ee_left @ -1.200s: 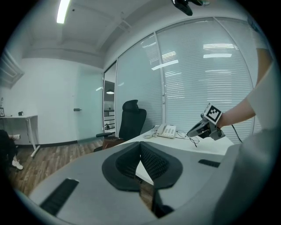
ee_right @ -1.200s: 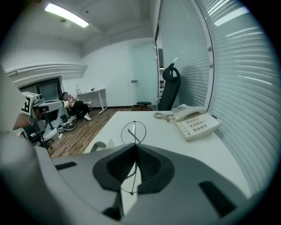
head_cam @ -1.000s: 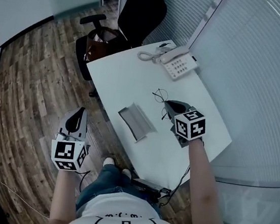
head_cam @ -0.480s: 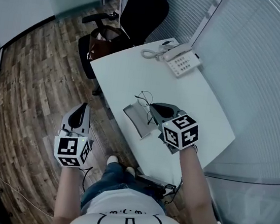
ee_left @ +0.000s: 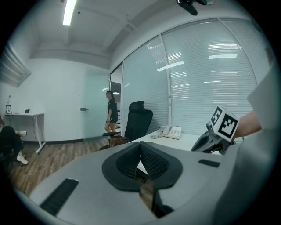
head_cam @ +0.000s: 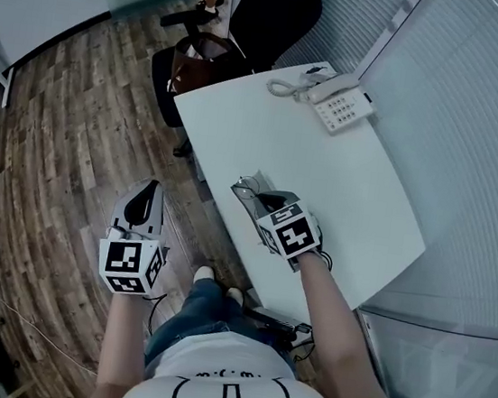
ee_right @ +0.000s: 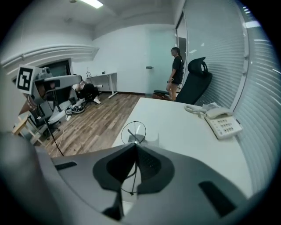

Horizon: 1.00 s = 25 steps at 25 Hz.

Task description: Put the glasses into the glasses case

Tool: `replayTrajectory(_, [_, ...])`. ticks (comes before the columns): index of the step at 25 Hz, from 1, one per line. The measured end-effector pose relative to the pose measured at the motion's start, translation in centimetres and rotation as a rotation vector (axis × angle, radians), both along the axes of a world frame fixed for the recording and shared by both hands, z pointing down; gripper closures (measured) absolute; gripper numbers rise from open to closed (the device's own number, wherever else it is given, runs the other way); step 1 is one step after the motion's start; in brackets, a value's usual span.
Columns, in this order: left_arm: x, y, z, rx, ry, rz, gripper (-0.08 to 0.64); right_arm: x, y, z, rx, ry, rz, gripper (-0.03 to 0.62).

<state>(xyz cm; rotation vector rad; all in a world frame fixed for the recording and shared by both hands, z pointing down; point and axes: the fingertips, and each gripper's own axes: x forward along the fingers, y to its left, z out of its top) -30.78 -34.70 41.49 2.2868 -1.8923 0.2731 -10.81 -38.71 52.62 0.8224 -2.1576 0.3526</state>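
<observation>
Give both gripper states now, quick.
Left gripper: closed, empty.
Right gripper: closed, holding the glasses.

white table (head_cam: 359, 190), black-rimmed glasses (ee_right: 133, 132), brown plank floor (head_cam: 69, 115)

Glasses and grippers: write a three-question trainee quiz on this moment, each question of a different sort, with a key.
1. True or false: the right gripper is shut on the glasses.
2. What sits at the far corner of the table?
3. The left gripper hangs over: A the wooden floor; B the table; C the glasses.
Key: 1 true; 2 the telephone; 3 A.
</observation>
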Motion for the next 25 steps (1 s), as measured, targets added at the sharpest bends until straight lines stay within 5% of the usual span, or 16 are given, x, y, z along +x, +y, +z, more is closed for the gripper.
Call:
replayTrajectory(12, [-2.0,-0.2,1.7,-0.035,0.009,-0.025,0.543,0.2,-0.6,4.4,0.049,0.252,-0.009,0.574])
replayTrajectory(19, [-2.7,-0.6,2.2,-0.046,0.026,-0.008,0.543,-0.8,0.4,5.5,0.01,0.251,-0.003,0.567])
replayTrajectory(22, [-2.8,-1.0,2.2,-0.045,0.032,0.004,0.543,-1.0,0.3,4.5,0.012,0.202,0.02,0.476])
replayTrajectory(25, [-2.8,-1.4,2.2,-0.039,0.04,0.021,0.543,-0.5,-0.4,2.3,0.046,0.153,0.075,0.463])
